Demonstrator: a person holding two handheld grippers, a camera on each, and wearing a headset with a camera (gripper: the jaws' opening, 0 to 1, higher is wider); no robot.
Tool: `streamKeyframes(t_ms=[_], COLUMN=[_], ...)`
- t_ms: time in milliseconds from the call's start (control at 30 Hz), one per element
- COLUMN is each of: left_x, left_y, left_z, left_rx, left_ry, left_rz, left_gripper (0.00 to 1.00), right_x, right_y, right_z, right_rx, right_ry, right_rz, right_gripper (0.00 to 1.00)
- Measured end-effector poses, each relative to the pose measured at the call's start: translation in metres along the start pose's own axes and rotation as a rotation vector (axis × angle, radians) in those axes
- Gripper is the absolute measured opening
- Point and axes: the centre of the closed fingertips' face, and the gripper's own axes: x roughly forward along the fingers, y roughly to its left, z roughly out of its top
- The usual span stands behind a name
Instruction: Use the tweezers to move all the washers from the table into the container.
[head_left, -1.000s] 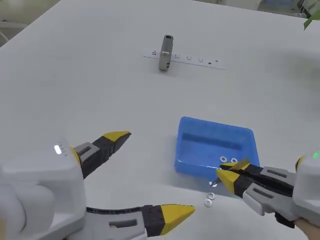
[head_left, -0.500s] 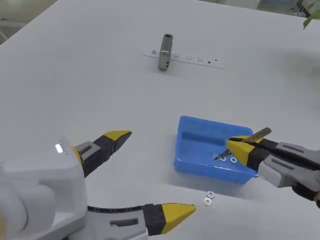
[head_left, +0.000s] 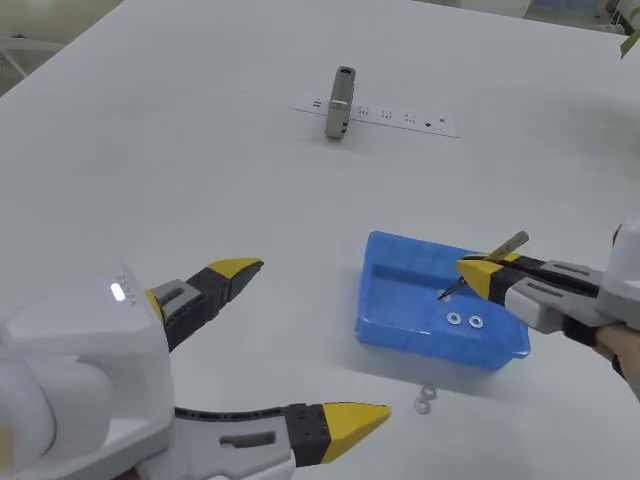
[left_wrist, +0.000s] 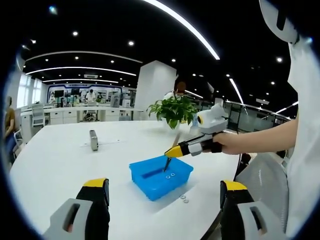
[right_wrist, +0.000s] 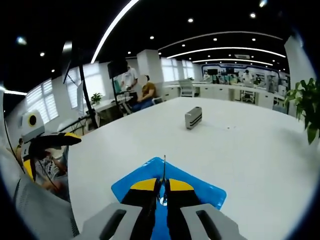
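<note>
Head view: right gripper (head_left: 476, 269) fingers (head_left: 490, 281) clamped on tweezers (head_left: 452, 289), tips over the container (head_left: 400, 246), left gripper (head_left: 305, 343) wide; ease the squeeze low inside its walls, then fetch two washers (head_left: 425, 400) on the table (head_left: 200, 150) just beside.

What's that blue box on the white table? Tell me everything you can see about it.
It is a shallow, open blue container, rectangular with rounded corners and low walls, plastic by its look, sitting flat on the white table. Two washers lie on its floor near the front wall. The tweezers, shut in the right gripper, point down into it; whether the tip touches it I cannot tell.
</note>
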Motion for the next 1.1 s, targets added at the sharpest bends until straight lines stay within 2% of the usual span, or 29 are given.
streamKeyframes(t_ms=[133, 700, 1100], left_x=[0.000, -0.001, 0.001], left_y=[0.000, 0.003, 0.001], left_z=[0.000, 0.000, 0.000], left_rx=[0.001, 0.000, 0.000], left_ry=[0.001, 0.000, 0.001], left_rz=[-0.002, 0.000, -0.009], left_gripper=[0.93, 0.93, 0.93], right_x=[0.006, 0.016, 0.009], right_y=[-0.003, -0.001, 0.001], right_z=[-0.009, -0.023, -0.019], right_rx=[0.016, -0.002, 0.013], right_ry=[0.036, 0.097, 0.075], right_rz=[-0.002, 0.009, 0.006], right_gripper=[0.03, 0.03, 0.03])
